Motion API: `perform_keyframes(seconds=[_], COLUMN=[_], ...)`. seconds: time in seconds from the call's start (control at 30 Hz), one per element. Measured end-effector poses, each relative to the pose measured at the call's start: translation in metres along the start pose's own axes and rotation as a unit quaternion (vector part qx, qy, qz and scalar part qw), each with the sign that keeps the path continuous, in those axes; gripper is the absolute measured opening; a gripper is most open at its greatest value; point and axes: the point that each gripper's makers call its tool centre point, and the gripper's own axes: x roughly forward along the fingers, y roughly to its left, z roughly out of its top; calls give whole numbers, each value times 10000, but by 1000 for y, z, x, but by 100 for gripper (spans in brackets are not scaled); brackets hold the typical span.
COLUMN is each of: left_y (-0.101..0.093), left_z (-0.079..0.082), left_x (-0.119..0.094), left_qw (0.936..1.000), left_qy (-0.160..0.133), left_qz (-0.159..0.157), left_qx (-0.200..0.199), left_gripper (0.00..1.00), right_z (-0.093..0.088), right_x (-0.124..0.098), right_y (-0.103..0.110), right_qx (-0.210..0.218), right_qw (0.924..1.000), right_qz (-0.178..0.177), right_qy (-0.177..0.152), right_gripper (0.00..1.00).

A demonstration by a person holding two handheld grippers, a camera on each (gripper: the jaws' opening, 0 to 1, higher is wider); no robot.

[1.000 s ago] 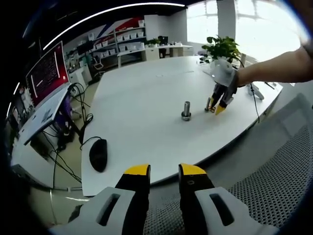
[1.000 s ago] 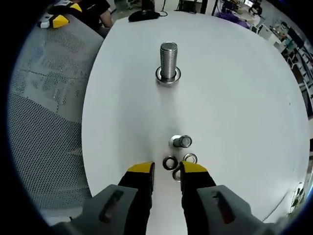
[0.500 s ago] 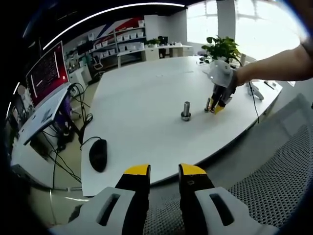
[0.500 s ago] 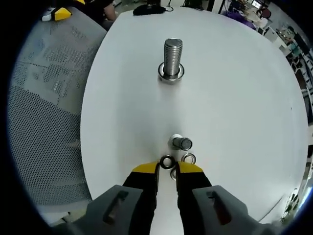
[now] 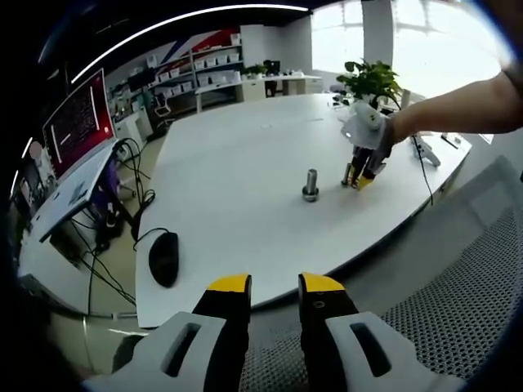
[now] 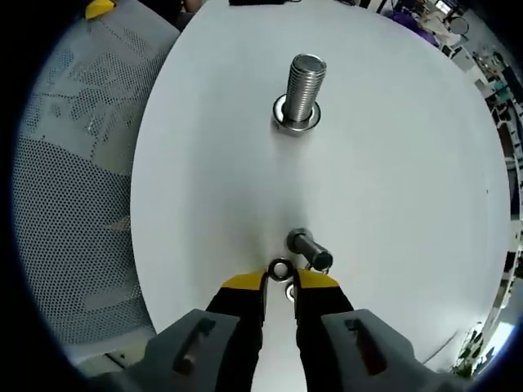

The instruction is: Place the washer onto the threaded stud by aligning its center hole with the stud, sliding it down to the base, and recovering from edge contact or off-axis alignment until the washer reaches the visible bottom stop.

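In the right gripper view the threaded stud (image 6: 302, 86) stands upright on the white table (image 6: 392, 180), with a ring at its foot (image 6: 295, 120). My right gripper (image 6: 280, 279) hovers low over the near edge, its jaws closed in on a small steel washer (image 6: 280, 268) at the tips. A short bolt (image 6: 310, 250) lies just beyond it. In the left gripper view the stud (image 5: 311, 183) is mid-table and the right gripper (image 5: 362, 176) is down beside it, held by a person's arm. My left gripper (image 5: 274, 286) is open and holds nothing, off the table's near edge.
A black mouse (image 5: 164, 256) lies near the table's left corner, cables hanging behind it. A potted plant (image 5: 372, 79) stands at the far right. A grey mesh chair (image 6: 69, 188) runs along the table edge. A red-lit monitor (image 5: 78, 118) is at the left.
The right gripper's jaws narrowed around the washer and the view tilted, so the stud sits a little closer. The left gripper has not moved.
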Motion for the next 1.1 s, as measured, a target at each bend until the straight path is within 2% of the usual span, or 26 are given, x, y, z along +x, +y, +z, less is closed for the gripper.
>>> perform_keyframes(seconds=[0.17,0.33,0.43,0.7,0.9,1.1], left_y=[0,0,0,1,1,1], left_z=[0,0,0,0,0,0], left_x=[0,0,0,0,0,0], left_qw=[10000,10000,10000,10000,10000,10000], left_qy=[3,7,4,7,2,2], left_qz=[-3,-8,-4,-2,1,5], left_qx=[2,8,4,1,-5,-12], left_gripper=[21,21,21,21,21,21], right_z=[0,2,1,3,4,6], right_x=[0,0,0,0,2,0], right_y=[-1,0,-3,-3,-8,-4], right_qx=[204,787,690,808,963,861], right_qw=[9998,9964,9972,9964,9947,9958], right_qz=[-11,256,148,86,86,48], right_qy=[28,-187,-237,-235,-353,-322], right_gripper=[16,20,18,18,18,14])
